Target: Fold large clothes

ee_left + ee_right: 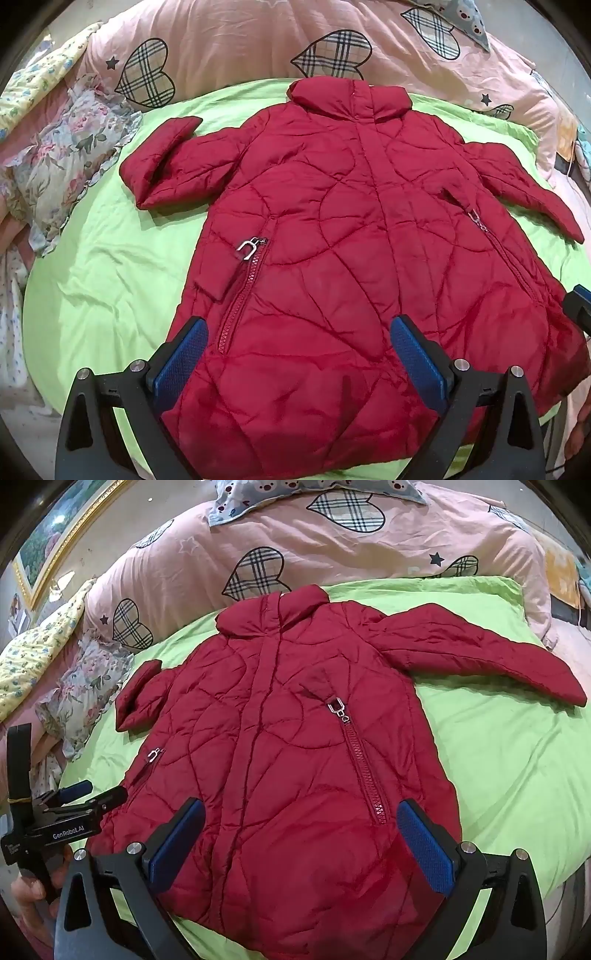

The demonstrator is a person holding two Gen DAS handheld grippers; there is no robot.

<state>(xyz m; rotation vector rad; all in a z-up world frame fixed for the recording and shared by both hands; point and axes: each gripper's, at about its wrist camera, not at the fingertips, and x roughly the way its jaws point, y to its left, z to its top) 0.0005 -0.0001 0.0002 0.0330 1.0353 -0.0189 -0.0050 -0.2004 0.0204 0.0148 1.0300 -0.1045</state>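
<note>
The red coat is laid flat on the green sheet, collar at 12 o'clock. Nothing is folded yet. The left gripper and right gripper are held wide open, empty, at 6 o'clock.

Bright, even indoor light; sharp centre, fisheye-bent, dark-vignetted edges.
</note>
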